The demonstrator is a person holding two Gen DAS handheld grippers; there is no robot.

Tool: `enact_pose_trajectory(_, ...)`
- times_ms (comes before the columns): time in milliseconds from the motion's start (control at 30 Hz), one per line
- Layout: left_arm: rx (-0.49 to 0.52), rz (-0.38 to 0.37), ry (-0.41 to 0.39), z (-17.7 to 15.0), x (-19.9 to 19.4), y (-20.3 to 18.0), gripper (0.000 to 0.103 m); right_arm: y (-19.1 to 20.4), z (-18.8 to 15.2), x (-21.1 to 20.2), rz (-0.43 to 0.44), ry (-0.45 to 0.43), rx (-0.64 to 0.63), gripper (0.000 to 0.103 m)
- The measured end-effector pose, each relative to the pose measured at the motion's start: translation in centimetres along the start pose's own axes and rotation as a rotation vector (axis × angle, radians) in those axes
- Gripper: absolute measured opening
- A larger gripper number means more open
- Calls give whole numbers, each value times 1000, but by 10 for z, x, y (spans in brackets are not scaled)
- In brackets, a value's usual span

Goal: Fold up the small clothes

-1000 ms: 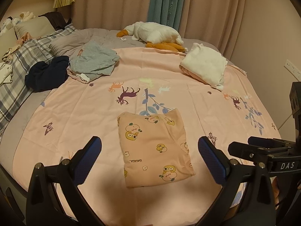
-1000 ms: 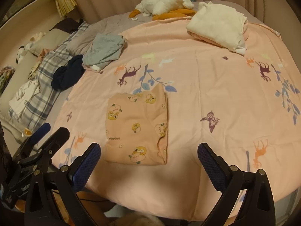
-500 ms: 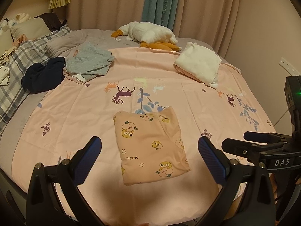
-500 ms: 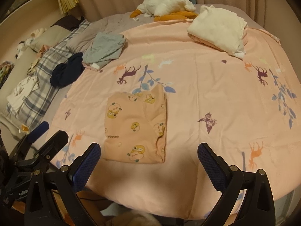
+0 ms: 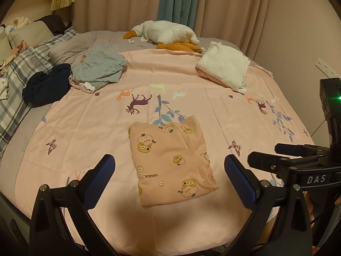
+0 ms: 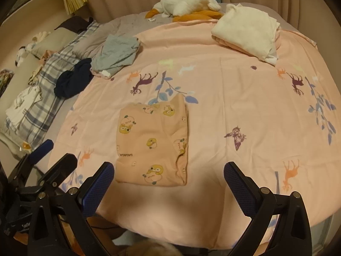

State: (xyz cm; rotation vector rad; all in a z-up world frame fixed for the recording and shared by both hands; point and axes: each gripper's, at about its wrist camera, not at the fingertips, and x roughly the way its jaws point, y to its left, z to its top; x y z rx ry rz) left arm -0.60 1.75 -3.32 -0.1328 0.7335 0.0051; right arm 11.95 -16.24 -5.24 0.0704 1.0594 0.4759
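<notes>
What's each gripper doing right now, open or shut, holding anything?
Left gripper: open, empty, above the folded garment.
Right gripper: open, empty, holding nothing.

Black hand-held gripper (image 5: pixel 169 180), blue pads (image 5: pixel 100 183)

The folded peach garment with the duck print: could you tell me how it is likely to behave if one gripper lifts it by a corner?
The folded peach garment looks like thin, soft fabric, so it would probably droop and come unfolded. It lies flat in loose layers, so likely light. On the smooth pink sheet, a push may slide or bunch it.
</notes>
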Motion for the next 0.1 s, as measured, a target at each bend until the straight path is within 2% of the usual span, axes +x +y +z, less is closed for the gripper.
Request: enact_pose_trajectory(100, 10, 19, -11, -1, 0, -1, 103, 0, 0, 1, -8, 3, -2, 102)
